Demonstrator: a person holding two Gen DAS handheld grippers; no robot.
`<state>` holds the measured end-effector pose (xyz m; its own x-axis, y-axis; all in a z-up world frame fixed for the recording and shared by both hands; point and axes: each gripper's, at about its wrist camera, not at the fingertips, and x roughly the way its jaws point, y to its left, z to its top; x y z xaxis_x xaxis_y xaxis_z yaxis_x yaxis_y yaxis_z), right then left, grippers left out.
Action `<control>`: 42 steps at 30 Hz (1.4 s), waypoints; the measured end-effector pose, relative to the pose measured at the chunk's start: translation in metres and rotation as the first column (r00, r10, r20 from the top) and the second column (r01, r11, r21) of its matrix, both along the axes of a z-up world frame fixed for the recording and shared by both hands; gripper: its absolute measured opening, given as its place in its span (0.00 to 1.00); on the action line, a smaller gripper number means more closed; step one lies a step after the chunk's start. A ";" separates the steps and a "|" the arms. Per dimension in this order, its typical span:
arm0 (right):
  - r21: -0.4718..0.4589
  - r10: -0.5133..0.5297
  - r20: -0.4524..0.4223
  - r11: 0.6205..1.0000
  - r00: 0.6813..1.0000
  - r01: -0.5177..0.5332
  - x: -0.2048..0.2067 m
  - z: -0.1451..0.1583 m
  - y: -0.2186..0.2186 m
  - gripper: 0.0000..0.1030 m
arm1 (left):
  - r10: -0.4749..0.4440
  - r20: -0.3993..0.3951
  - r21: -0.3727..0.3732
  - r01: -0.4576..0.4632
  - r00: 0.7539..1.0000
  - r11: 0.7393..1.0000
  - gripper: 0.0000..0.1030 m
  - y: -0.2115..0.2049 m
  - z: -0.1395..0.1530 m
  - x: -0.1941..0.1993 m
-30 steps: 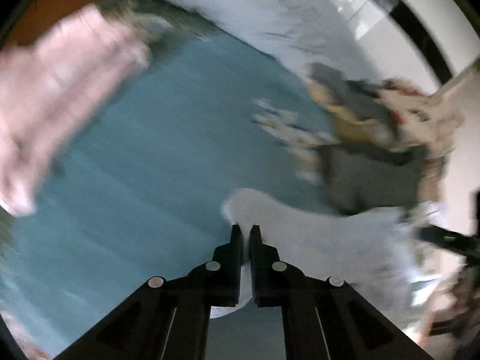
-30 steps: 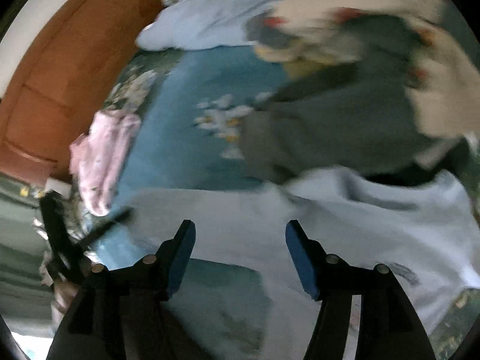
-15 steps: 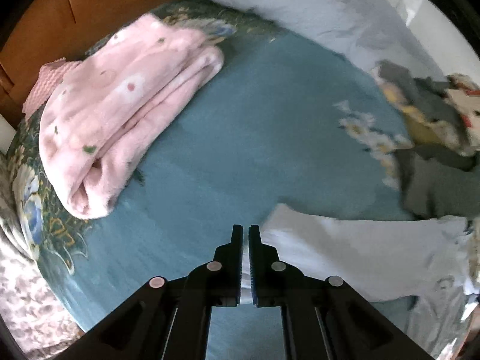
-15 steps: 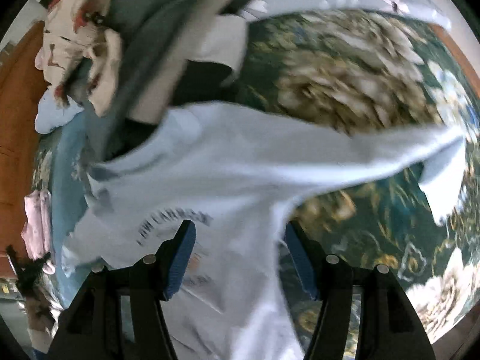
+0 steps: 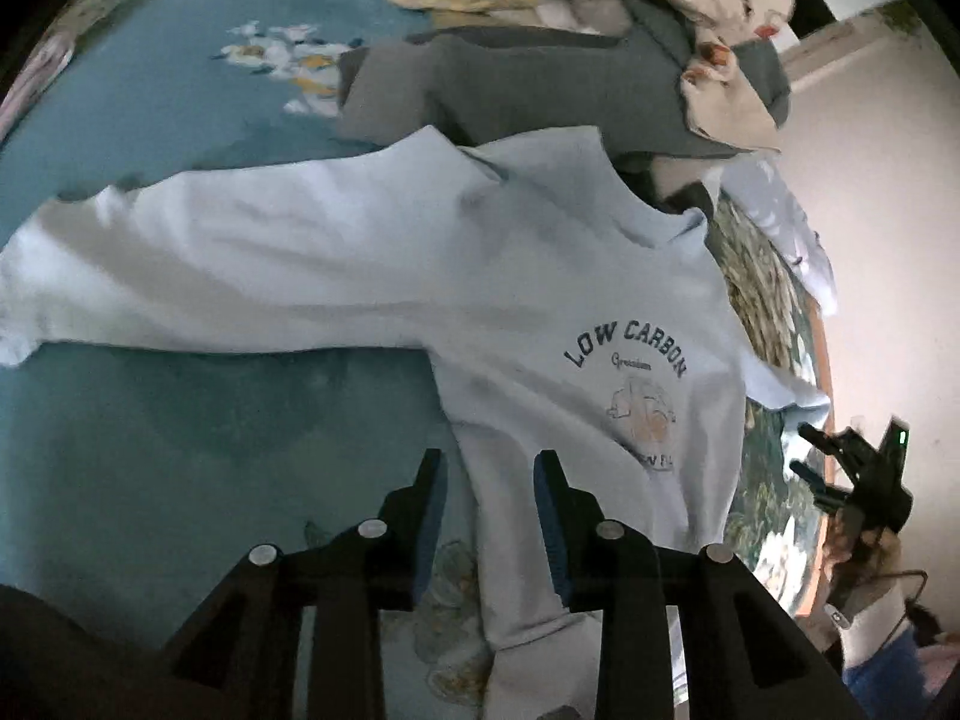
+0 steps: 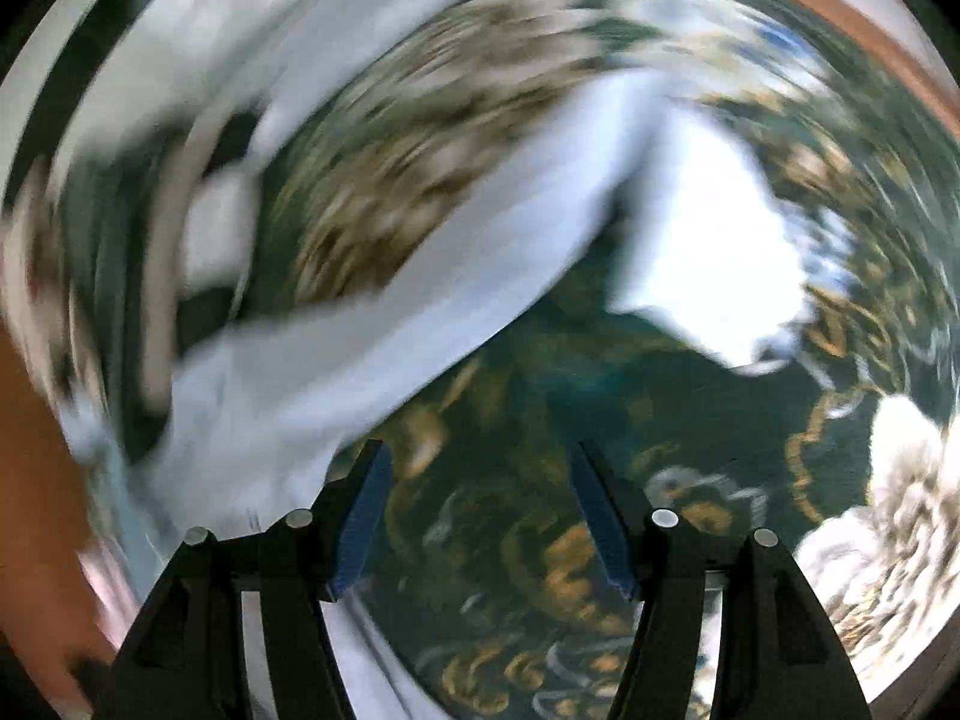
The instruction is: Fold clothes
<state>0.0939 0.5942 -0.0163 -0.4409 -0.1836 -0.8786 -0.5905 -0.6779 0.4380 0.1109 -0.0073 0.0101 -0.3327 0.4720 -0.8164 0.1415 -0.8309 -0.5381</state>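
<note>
As left jaws part, shirt (image 5: 420, 264) overhangs the bedspread (image 5: 150, 450) — sleeve outstretched.

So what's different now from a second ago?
The left hand-held gripper let go of the light blue shirt; its jaws have just been opening, and it swung over the shirt's body. The shirt now lies spread out. The right hand-held gripper stayed open.
</note>
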 end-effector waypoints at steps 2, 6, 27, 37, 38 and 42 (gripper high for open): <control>-0.089 -0.111 -0.035 0.990 0.993 0.108 0.010 -0.005 0.027 0.62 | 0.080 -0.010 0.040 -0.080 0.997 0.996 0.32 -0.016 0.002 0.003; -0.172 -0.286 -0.068 0.947 0.956 0.271 0.022 -0.008 0.071 0.62 | 0.246 0.035 0.127 -0.249 0.969 0.960 0.32 -0.051 -0.007 0.015; 0.453 0.308 0.233 0.805 0.922 -0.383 -0.023 -0.025 0.030 0.26 | 0.265 0.039 0.010 -0.265 0.964 0.964 0.33 -0.030 -0.013 0.000; 0.715 0.155 0.214 0.648 0.964 -0.263 -0.041 0.052 0.089 0.06 | 0.260 0.054 0.010 -0.261 0.964 0.965 0.33 -0.032 -0.014 0.000; 0.723 0.153 0.207 0.642 0.966 -0.257 -0.045 0.057 0.093 0.06 | 0.262 0.057 0.012 -0.263 0.963 0.965 0.33 -0.032 -0.015 0.000; 0.702 0.161 0.259 0.645 0.952 -0.300 -0.059 0.049 0.097 0.25 | 0.271 0.056 0.012 -0.272 0.961 0.962 0.33 -0.034 -0.014 0.001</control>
